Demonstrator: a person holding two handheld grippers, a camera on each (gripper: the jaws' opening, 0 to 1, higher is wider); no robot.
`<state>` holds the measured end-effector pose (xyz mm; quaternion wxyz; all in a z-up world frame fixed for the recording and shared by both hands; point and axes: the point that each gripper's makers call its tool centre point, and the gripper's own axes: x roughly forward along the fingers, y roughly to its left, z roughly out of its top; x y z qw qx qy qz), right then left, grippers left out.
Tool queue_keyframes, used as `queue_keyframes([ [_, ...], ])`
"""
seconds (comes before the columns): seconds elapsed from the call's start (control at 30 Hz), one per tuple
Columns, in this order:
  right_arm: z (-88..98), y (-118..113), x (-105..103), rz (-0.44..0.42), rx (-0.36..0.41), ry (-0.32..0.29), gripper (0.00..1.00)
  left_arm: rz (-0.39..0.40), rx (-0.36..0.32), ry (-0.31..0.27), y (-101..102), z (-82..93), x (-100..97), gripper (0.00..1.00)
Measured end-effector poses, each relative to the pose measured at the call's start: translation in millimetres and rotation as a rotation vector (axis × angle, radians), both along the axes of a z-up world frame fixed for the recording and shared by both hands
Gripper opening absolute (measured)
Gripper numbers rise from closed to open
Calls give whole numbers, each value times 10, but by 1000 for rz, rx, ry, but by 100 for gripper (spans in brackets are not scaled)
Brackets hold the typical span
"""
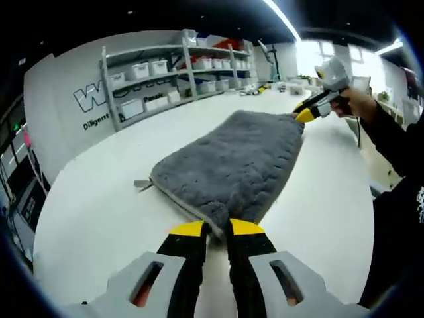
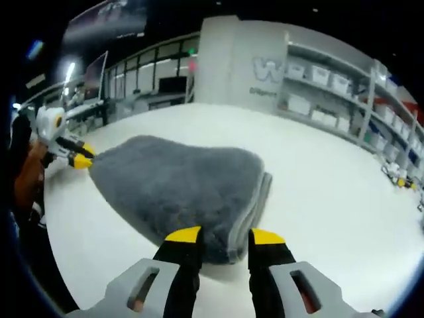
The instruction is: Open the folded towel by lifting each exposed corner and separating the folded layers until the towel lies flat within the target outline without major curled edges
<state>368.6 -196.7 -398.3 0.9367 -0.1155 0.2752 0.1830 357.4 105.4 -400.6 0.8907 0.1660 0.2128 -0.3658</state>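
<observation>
The grey towel point(image 1: 228, 165) lay folded on the white counter point(image 1: 99, 205), its layered edge showing in the right gripper view at about 3 o'clock. The left gripper point(image 1: 217, 228) had its yellow-tipped jaws closed on the towel's near corner. The right gripper point(image 2: 225, 236) had its jaws parted around another corner; whether they pinched it could not be told. Shelving point(image 1: 179, 73) with bins stood at 12 o'clock.
</observation>
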Motion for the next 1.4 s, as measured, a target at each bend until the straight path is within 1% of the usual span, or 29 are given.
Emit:
queue_keyframes([
  [0.03,-25,-25,22,-7,-19,-2,19,-5,10,1,-17,-11,-10,6],
  [0.07,-27,-9,41,1,-3,-2,14,-12,23,-4,-40,-19,-22,5],
  [0.1,-23,12,44,7,27,8,13,-12,34,-4,-49,-23,-26,4],
  [0.13,-3,-17,58,5,22,6,12,-10,54,-12,-40,-23,-22,4],
  [0.23,116,-73,42,11,-25,-10,13,-14,59,-5,-27,-11,-25,4],
  [0.3,182,-76,20,19,-27,-10,9,-15,61,-2,-28,-13,-25,4],
  [0.33,196,-65,28,20,-27,-6,5,-17,61,-1,-29,-16,-24,4],
  [0.37,147,-75,6,32,-57,20,1,-18,62,0,-29,-17,-12,4],
  [0.4,35,-73,-26,54,-103,72,4,-19,65,0,-30,-17,-7,4],
  [0.43,-27,-64,-56,70,-122,104,8,-24,71,-4,-35,-16,-4,4],
  [0.47,-57,-33,-59,95,-137,105,10,-30,78,-10,-37,-15,-2,4],
  [0.5,-11,-28,-36,76,-114,85,10,-35,88,-20,-34,-10,0,5],
  [0.57,11,-22,-45,75,-90,95,11,-38,85,-16,-31,-7,-3,5],
  [0.63,-56,-31,-53,73,-95,130,10,-40,79,-6,-34,-13,-5,5],
  [0.67,-115,-41,-35,85,-113,153,7,-42,80,-1,-38,-17,-12,4],
  [0.7,-138,-35,-23,101,-119,167,6,-47,84,1,-45,-16,-23,4],
  [0.73,-131,-45,-2,94,-114,180,5,-55,89,7,-59,-17,-44,4],
  [0.77,-116,-55,10,97,-127,189,4,-61,93,12,-74,-18,-69,4],
  [0.8,-103,-86,29,116,-170,193,2,-70,99,14,-90,-20,-95,4],
  [0.87,-94,-75,79,111,-174,199,0,-90,108,14,-126,-26,-151,3],
  [0.93,-131,-62,124,144,-240,222,0,-96,119,7,-136,-31,-176,3],
  [1.0,-125,-44,191,164,-290,222,0,-102,126,5,-140,-30,-202,3],
  [1.2,-152,-18,423,197,-355,259,0,-140,148,11,-203,-33,-325,3],
  [1.3,-165,-1,578,210,-387,273,0,-191,180,5,-304,-34,-472,2],
  [1.37,-167,22,694,236,-430,266,0,-212,183,3,-373,-33,-555,2],
  [1.4,-174,40,750,238,-434,267,0,-222,184,0,-408,-36,-591,2],
])
